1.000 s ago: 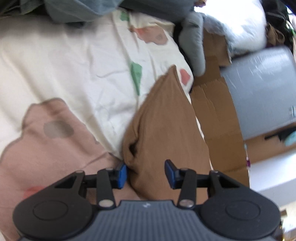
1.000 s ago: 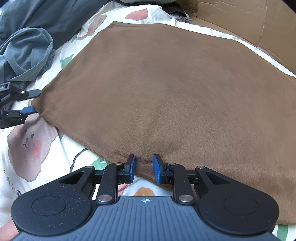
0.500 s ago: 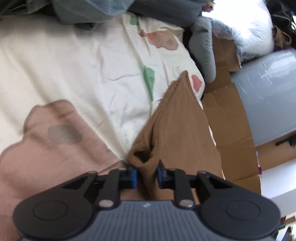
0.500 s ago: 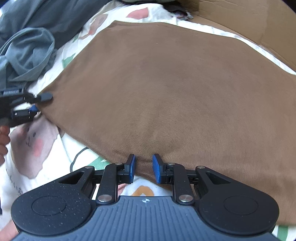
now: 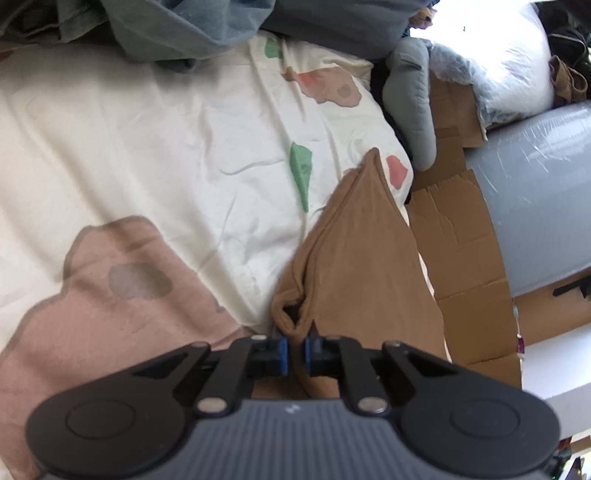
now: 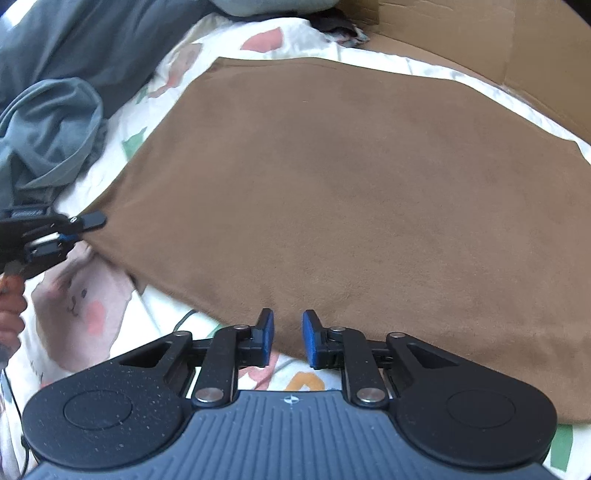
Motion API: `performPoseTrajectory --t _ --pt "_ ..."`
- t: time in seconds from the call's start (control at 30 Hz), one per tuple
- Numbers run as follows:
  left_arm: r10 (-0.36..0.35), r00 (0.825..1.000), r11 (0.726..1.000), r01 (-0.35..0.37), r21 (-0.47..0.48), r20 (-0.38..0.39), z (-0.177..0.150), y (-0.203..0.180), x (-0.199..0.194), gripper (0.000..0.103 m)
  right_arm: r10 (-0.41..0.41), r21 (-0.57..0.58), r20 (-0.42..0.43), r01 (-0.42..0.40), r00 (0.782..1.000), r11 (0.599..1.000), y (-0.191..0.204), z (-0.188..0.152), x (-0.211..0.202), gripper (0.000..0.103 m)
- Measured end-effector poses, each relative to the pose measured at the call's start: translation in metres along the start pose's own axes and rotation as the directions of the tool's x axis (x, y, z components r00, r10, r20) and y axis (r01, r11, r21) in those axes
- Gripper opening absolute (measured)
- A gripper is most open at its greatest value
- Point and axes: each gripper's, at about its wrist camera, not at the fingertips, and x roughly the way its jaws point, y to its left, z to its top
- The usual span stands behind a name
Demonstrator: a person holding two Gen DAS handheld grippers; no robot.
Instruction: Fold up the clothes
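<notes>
A brown garment (image 6: 351, 192) lies spread flat on a cream bedsheet with animal prints (image 5: 129, 155). In the left wrist view its near corner (image 5: 295, 314) is bunched into a small fold. My left gripper (image 5: 295, 349) is closing, and its blue pads press on that corner. The right wrist view shows this same left gripper (image 6: 79, 229) at the garment's left corner, with a hand (image 6: 11, 314) behind it. My right gripper (image 6: 288, 334) sits at the garment's near edge. Its jaws are closing with a gap left, and the edge lies between them unpinched.
Grey-blue clothes (image 6: 48, 136) are heaped at the sheet's far left, with more dark clothes (image 5: 192, 29) at the back. Cardboard (image 5: 461, 266) and a plastic-wrapped grey roll (image 5: 543, 199) flank the bed's right side. A thin cable (image 6: 181, 321) lies on the sheet near my right gripper.
The left jaws went from wide apart to pinched on the brown garment's corner, which bunched up. The right jaws narrowed slightly at the near edge.
</notes>
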Motion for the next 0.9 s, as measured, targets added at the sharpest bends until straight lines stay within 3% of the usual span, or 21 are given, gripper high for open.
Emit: performPoseTrajectory --t 0.13,0.23,0.37,0.6,0.9 --pt "0.007 1.000 1.000 -0.007 -0.009 0.001 -0.001 0.002 0.001 0.009 -0.002 0.002 0.010 0.002 1.000 1.000 0.004 0.002 0.003 0.008" --pt "0.009 1.000 1.000 -0.009 -0.014 -0.004 -0.002 0.004 0.002 0.009 -0.006 -0.002 0.024 0.006 1.000 1.000 0.007 0.004 0.004 0.008" --pt "0.031 0.999 0.999 -0.031 0.009 -0.017 0.000 0.001 0.003 0.009 -0.008 0.032 -0.017 0.008 1.000 0.999 0.007 -0.001 0.016 0.007" --pt "0.055 0.998 0.998 -0.054 0.026 -0.030 0.002 -0.003 0.004 0.008 -0.064 0.055 0.001 0.064 0.998 0.996 0.009 -0.003 0.011 0.009" --pt "0.070 0.997 0.997 -0.069 0.029 -0.032 0.002 -0.004 0.005 0.009 -0.062 0.108 0.027 0.059 0.998 0.992 0.000 0.007 0.015 0.009"
